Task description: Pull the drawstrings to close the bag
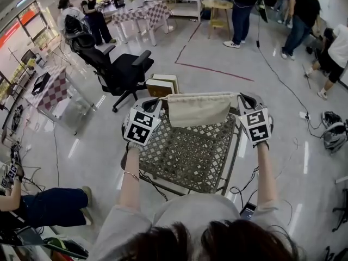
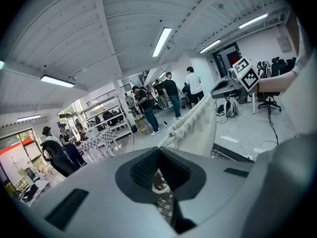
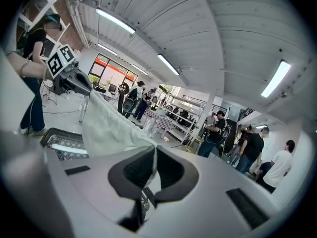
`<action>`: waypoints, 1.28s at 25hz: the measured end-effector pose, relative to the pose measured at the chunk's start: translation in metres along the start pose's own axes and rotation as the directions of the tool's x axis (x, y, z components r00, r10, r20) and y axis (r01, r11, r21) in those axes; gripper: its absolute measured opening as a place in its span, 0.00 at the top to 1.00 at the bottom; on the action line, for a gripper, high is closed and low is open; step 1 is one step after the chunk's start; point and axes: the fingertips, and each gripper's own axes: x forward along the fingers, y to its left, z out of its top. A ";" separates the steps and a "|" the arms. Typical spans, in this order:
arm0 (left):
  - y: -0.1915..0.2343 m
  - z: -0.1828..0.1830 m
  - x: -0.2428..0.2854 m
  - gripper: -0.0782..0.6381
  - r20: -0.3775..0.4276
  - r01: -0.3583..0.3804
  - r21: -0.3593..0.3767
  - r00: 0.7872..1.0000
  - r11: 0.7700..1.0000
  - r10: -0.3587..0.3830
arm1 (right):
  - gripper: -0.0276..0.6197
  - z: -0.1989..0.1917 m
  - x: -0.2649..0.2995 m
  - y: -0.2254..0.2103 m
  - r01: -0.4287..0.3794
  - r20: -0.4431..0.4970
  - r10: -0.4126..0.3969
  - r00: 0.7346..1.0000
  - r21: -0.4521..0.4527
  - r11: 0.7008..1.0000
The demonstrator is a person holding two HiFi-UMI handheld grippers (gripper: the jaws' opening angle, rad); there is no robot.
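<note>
The bag [image 1: 200, 109] stretched sideways over the counter [image 1: 185, 159], with the left tool [image 1: 156, 104] clenched on its left end and the right tool [image 1: 243, 100] clenched on its right end.

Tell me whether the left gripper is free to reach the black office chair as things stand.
Probably not: the left gripper is shut on the bag, which the right gripper holds too, and the chair stands beyond the table.

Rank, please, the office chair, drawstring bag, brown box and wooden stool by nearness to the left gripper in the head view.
1. drawstring bag, in its jaws
2. brown box, just beyond
3. office chair, leftward
4. wooden stool, farthest
</note>
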 end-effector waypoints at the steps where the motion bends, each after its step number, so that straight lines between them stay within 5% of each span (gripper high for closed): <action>1: 0.000 0.000 0.000 0.86 0.003 -0.004 -0.006 1.000 1.000 0.004 | 0.92 0.000 0.000 -0.001 0.005 0.002 -0.005 1.000 0.010 1.000; 32: 0.007 -0.006 -0.008 0.86 0.044 -0.076 -0.096 0.996 0.993 0.081 | 0.92 -0.010 -0.002 -0.019 0.086 0.016 -0.090 0.996 0.170 0.982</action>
